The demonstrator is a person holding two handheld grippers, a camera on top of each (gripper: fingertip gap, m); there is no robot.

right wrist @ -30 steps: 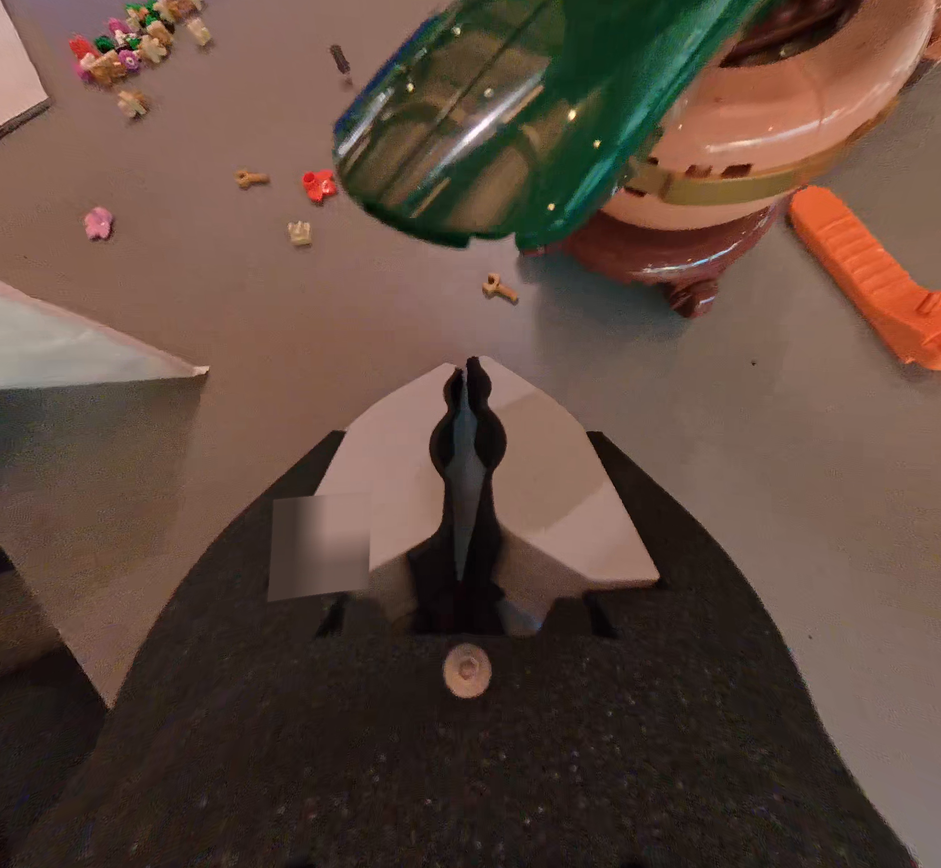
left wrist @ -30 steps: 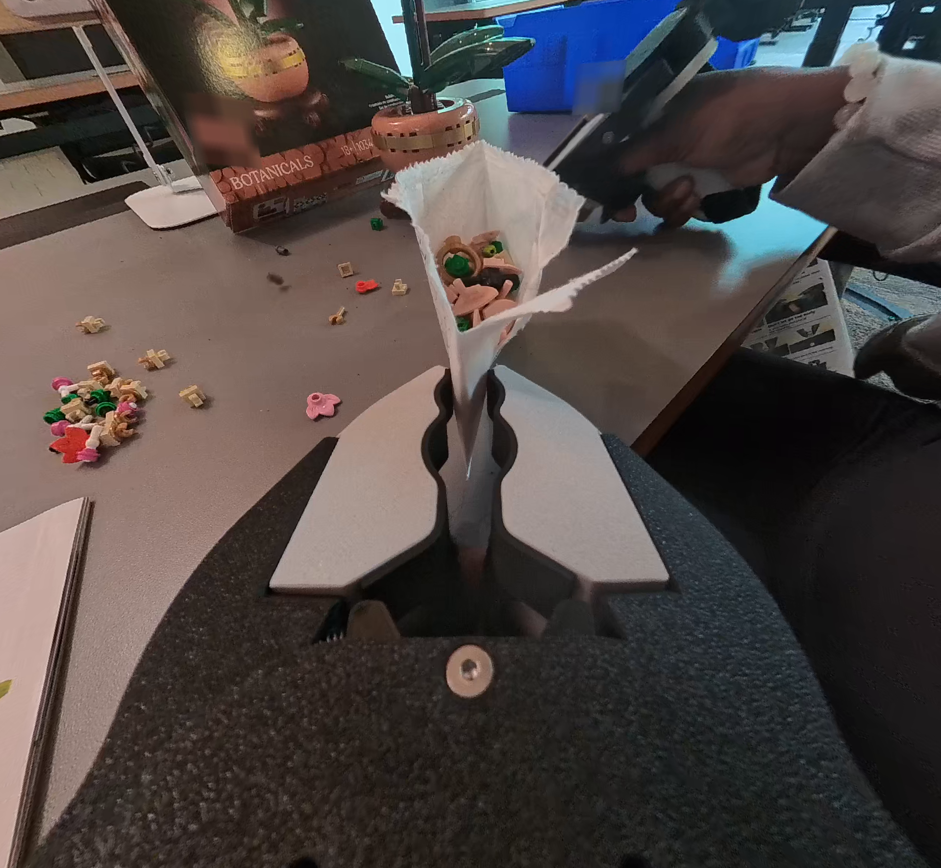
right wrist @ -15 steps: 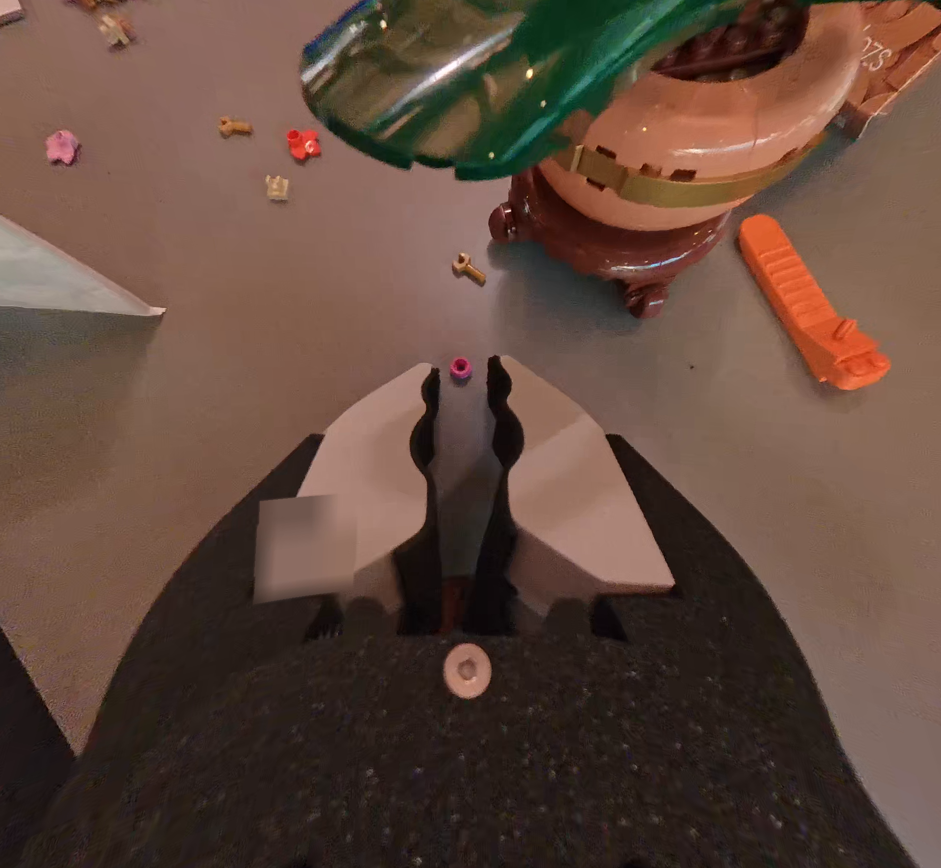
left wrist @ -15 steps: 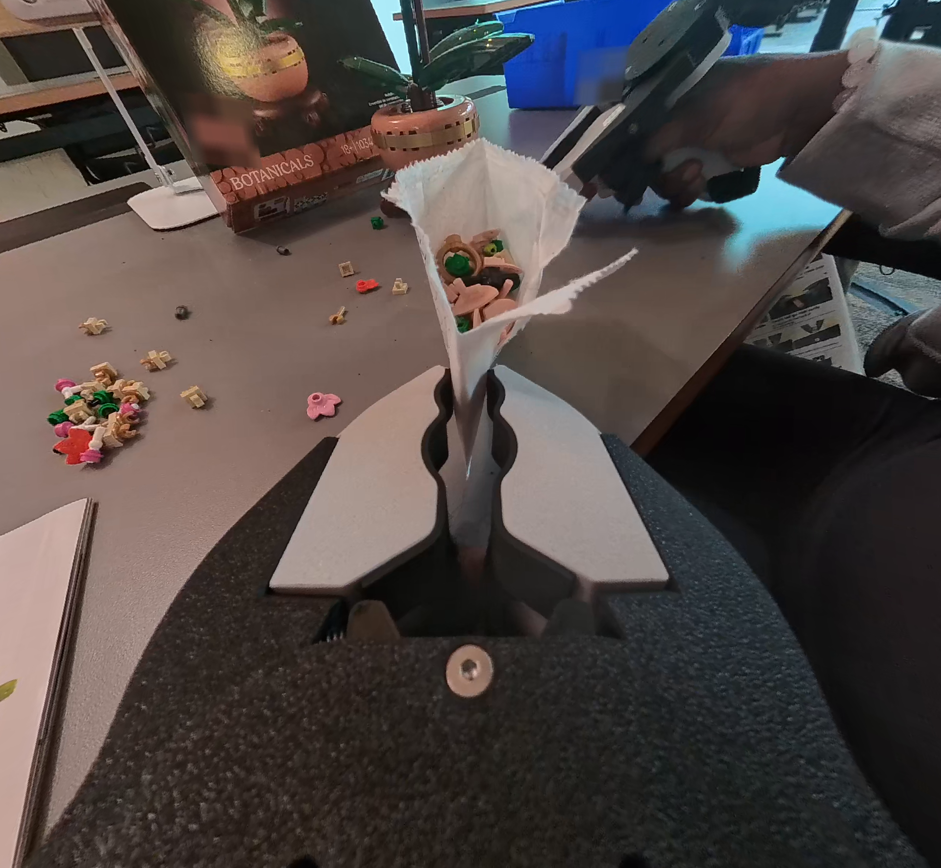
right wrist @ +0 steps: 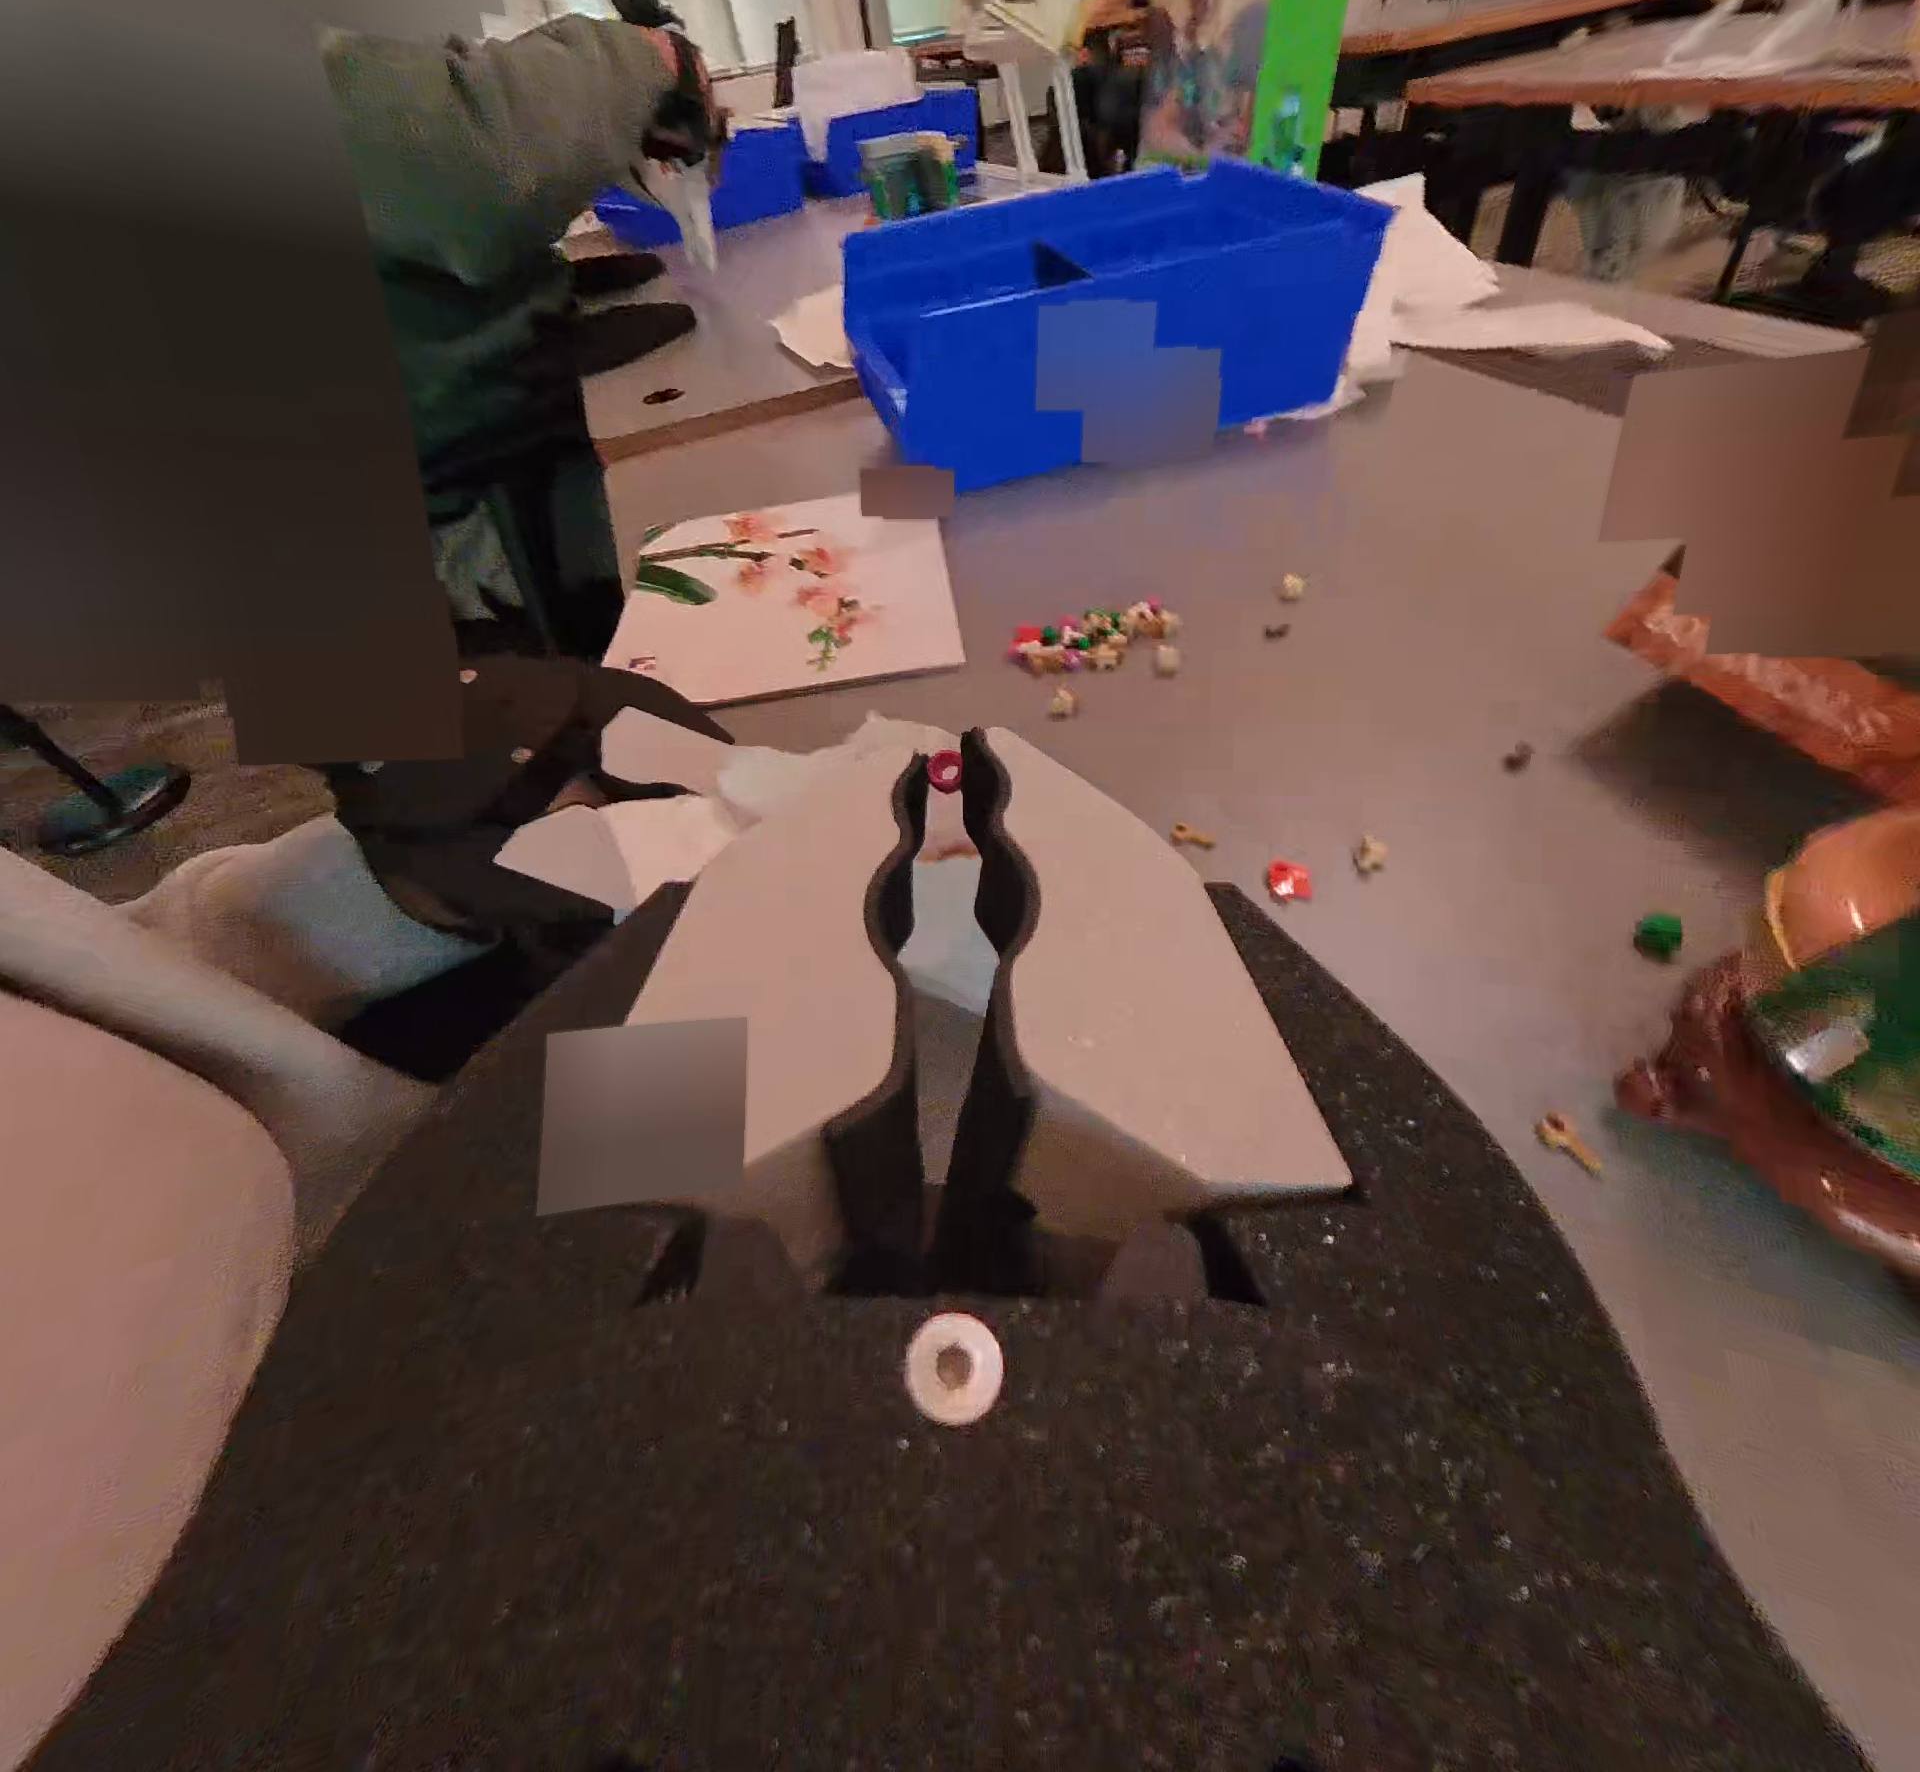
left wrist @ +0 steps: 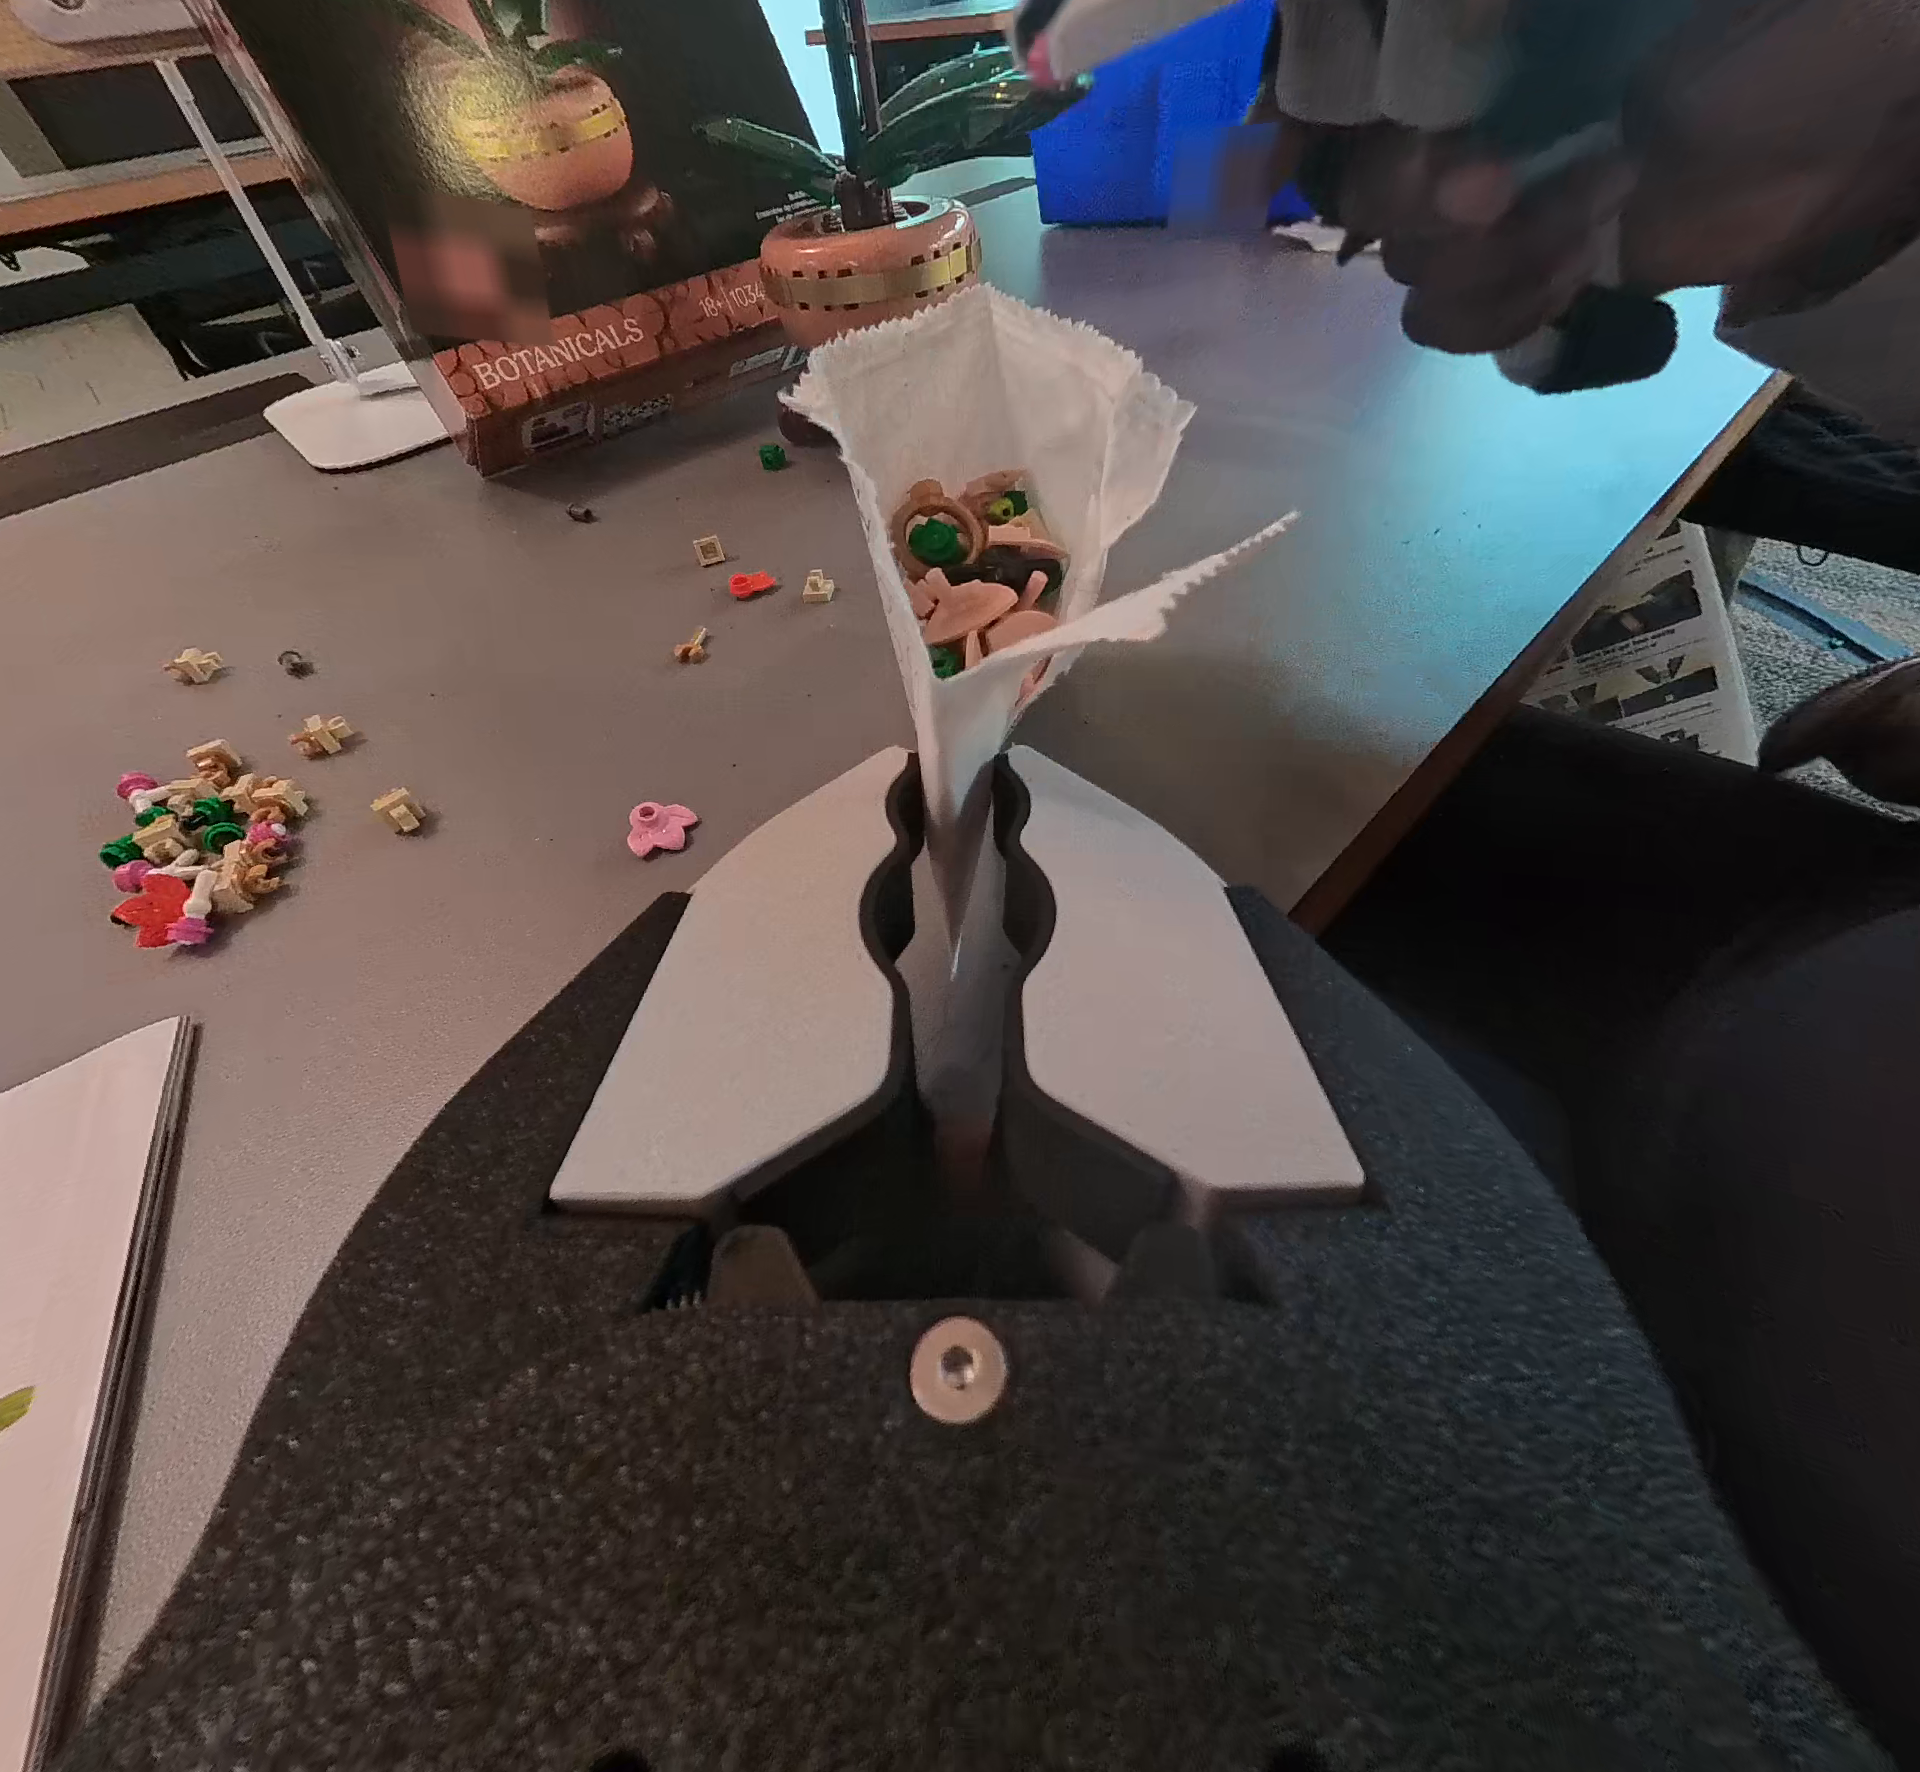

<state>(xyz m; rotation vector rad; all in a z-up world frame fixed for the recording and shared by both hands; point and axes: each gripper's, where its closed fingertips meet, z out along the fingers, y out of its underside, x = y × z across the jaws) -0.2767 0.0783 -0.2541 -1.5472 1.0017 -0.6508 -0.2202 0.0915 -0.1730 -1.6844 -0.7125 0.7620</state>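
Note:
My left gripper (left wrist: 961, 772) is shut on the lower end of a white paper bag (left wrist: 987, 413) and holds it upright with its mouth open. Small tan, pink and green toy pieces (left wrist: 977, 569) lie inside. My right gripper (right wrist: 945, 768) is shut on a small magenta ring piece (right wrist: 943, 773), pinched at the fingertips. In the left wrist view the right gripper (left wrist: 1049, 49) is blurred at the top right, above and behind the bag's mouth. The bag's white edge (right wrist: 800, 766) shows just beyond the right fingers.
A brick-built flower pot (left wrist: 868, 262) and its picture box (left wrist: 468, 164) stand behind the bag. A pile of small pieces (left wrist: 197, 839) and loose bits lie at left. A booklet (left wrist: 73, 1307) is near left, a blue bin (right wrist: 1112, 309) farther back. The table edge (left wrist: 1538, 673) runs at right. Tip to tip, the grippers are about 11 centimeters apart.
The right gripper closed on the magenta piece on the table by the pot, then lifted and swung up over the bag. The left gripper and bag stayed still.

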